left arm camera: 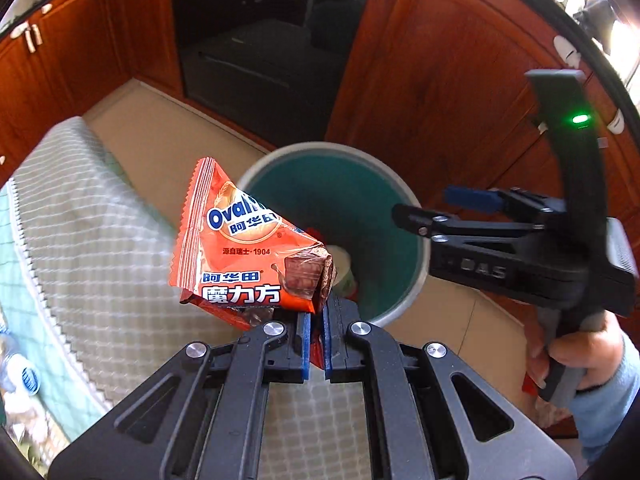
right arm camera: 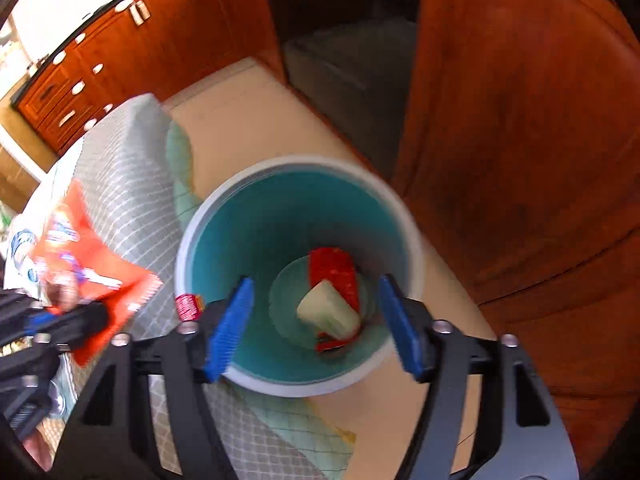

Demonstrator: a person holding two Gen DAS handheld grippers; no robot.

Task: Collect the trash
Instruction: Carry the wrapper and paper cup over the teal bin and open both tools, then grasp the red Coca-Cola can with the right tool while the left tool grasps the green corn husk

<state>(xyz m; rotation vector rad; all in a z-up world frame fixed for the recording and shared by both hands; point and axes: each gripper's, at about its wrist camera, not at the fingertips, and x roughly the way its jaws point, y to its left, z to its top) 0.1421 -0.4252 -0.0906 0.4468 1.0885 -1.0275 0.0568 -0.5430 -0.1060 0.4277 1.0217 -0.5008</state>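
My left gripper (left arm camera: 316, 332) is shut on an orange Ovaltine wrapper (left arm camera: 240, 248) and holds it in the air just left of the teal bin (left arm camera: 400, 184). My right gripper (right arm camera: 316, 320) is open and empty, right above the bin (right arm camera: 208, 216). In the bin lie a red wrapper (right arm camera: 334, 272) and a pale cup (right arm camera: 328, 312). The right gripper also shows in the left wrist view (left arm camera: 424, 210), over the bin's right rim. The wrapper and left gripper show blurred at the left of the right wrist view (right arm camera: 92, 264).
A table with a grey-white checked cloth (left arm camera: 100, 240) stands left of the bin. Red-brown wooden cabinets (left arm camera: 440, 72) and a dark oven front (left arm camera: 260, 40) stand behind. A small red scrap (right arm camera: 186, 306) lies on the cloth by the bin's rim. The floor (left arm camera: 168, 132) is beige tile.
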